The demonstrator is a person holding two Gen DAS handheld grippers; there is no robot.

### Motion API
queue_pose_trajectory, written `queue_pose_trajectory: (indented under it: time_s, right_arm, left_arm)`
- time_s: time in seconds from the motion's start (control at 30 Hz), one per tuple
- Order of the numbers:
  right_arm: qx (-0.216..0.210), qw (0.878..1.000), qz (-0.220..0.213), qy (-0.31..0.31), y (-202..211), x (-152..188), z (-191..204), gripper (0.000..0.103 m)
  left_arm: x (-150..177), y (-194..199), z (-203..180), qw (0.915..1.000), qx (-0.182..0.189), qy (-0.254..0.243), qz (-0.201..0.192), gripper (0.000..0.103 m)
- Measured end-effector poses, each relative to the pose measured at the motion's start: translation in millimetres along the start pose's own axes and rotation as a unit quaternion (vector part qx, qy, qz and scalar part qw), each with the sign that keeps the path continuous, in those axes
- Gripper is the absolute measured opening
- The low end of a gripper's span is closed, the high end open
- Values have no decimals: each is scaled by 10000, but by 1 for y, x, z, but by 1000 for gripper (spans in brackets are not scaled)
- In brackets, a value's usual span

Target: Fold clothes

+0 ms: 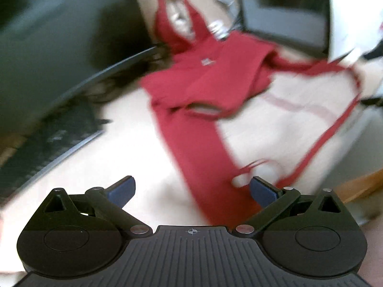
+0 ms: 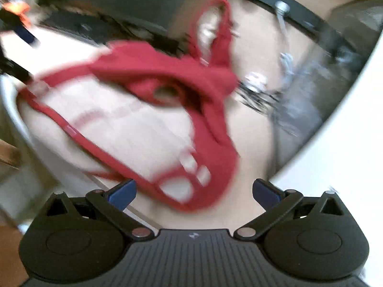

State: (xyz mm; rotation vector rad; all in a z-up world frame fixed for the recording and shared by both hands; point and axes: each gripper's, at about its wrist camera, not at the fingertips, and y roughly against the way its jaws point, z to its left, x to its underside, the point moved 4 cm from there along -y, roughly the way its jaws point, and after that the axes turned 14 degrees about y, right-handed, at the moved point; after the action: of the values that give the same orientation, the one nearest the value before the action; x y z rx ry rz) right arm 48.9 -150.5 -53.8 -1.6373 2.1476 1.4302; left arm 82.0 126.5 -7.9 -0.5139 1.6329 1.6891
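Observation:
A red hooded garment [image 1: 201, 79] lies spread on the pale table [image 1: 115, 167], hood at the far end. Beside it is a cream panel [image 1: 282, 124] edged in red. A long red strip of it [image 1: 198, 162] runs down toward my left gripper [image 1: 194, 189], which is open and holds nothing. In the right wrist view the same garment [image 2: 155, 71] shows its red folds above the cream panel [image 2: 124, 129]. Its red-edged corner [image 2: 191, 191] lies just ahead of my right gripper [image 2: 194, 190], open with nothing between the fingers. Both views are blurred by motion.
A dark monitor [image 1: 52, 47] and a keyboard [image 1: 50, 146] stand to the left. Another dark screen [image 1: 287, 9] is at the back right. Cables and a white plug [image 2: 256, 81] lie beside the garment, with grey material [image 2: 301, 119] and a white surface [image 2: 335, 162] to the right.

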Motion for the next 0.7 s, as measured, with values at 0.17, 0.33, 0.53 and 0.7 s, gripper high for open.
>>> queue_pose_trajectory:
  time_s: [0.17,0.33,0.53,0.7]
  right_arm:
    - [1674,9850,-385,-156,8,-29,-34,102]
    - [2444,9618,-1056,-630,63,-50,-83,103]
    - [1680,9856,17,-185,17,-4,-40,103]
    - [1915,9804,392,-264,-5,6,-43,103]
  left_arm:
    - [-30,-8,26,9835,-1651,-362,-638,103]
    - [-72,31,81,9798,-1376,885,-1152,103]
    - [-30,36,3,9883,1286,778,-241,103]
    - [7,21,-65,9897,1356,-400,231,103]
